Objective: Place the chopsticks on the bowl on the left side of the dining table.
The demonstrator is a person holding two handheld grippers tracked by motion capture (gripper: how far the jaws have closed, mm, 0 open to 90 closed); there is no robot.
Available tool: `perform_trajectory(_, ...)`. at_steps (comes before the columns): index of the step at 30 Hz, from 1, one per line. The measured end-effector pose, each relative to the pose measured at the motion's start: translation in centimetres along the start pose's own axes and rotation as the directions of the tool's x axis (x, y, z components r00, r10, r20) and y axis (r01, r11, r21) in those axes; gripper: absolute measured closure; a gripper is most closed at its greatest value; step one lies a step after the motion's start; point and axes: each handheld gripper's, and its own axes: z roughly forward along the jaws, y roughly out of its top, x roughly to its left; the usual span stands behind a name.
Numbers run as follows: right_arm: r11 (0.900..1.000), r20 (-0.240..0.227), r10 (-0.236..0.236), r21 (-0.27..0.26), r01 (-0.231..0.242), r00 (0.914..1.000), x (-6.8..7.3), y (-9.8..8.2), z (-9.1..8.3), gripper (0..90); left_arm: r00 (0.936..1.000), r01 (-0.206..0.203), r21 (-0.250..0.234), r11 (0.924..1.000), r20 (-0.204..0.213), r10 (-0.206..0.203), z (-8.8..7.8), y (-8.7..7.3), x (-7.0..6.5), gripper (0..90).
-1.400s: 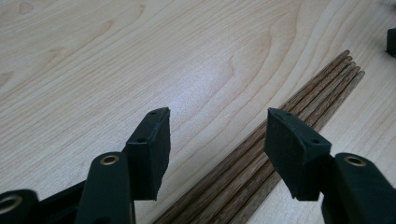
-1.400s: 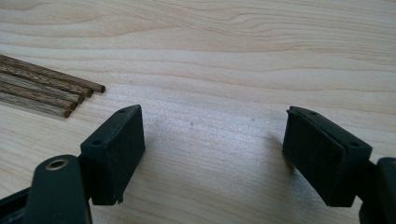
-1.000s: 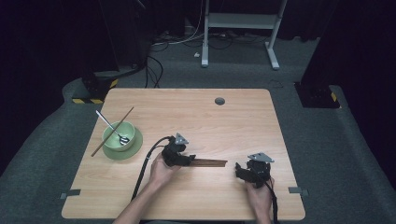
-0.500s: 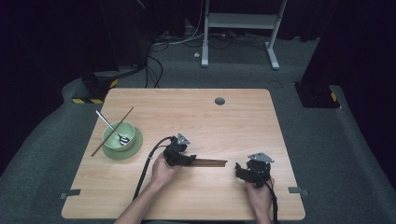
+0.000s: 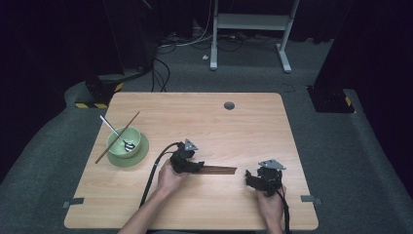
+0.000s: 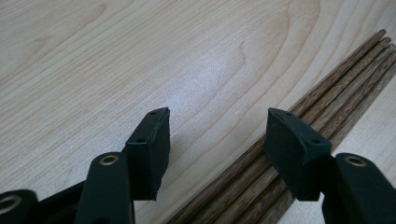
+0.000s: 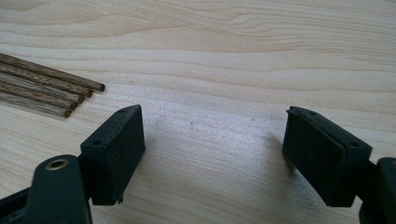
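The left gripper (image 5: 197,167) stands with jaws apart over a bundle of dark wooden chopsticks (image 5: 219,169); one pad sits above them, nothing pinched. The right gripper (image 5: 251,179) gapes wide over bare table (image 5: 253,122), near the sticks' tips. The chopsticks lie flat side by side, near the table's front. At left, a green bowl (image 5: 118,146) holds a metal spoon (image 5: 117,134) and one chopstick (image 5: 117,137).

Your high view looks forward and down on the whole tabletop (image 5: 204,122) from above your side. Each gripper view rides its hand-held gripper, facing along the jaws, close to the wood. Both gripper views share the bundle of chopsticks (image 6: 327,88), lying between the two hand-held grippers.
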Motion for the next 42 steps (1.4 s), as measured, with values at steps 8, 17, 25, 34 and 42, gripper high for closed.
perform_trajectory(8,1.000,0.000,0.000,0.000,0.000,1.0000,0.0,0.0,0.0,20.3,1.0000,-0.006,0.007,1.0000,-0.002,0.006,0.1,0.0,0.0,40.9)
perform_trajectory(17,1.000,0.000,0.000,0.000,0.000,1.0000,0.0,0.0,0.0,20.3,1.0000,-0.004,0.008,1.0000,-0.009,0.004,0.2,0.3,0.1,41.0)
perform_trajectory(25,1.000,0.000,0.000,0.000,0.000,1.0000,0.0,0.0,0.0,20.3,0.9999,-0.008,0.014,0.9999,-0.013,0.008,0.4,0.5,0.2,41.1)
perform_trajectory(34,1.000,0.000,0.000,0.000,0.000,1.0000,0.0,0.0,0.0,20.3,0.9996,-0.016,0.025,0.9996,-0.022,0.017,0.9,0.6,0.2,41.4)
perform_trajectory(42,1.000,0.000,-0.001,0.000,0.001,1.0000,0.0,0.0,0.0,20.3,0.9996,-0.008,0.020,0.9998,-0.028,0.009,1.1,0.7,0.5,41.7)
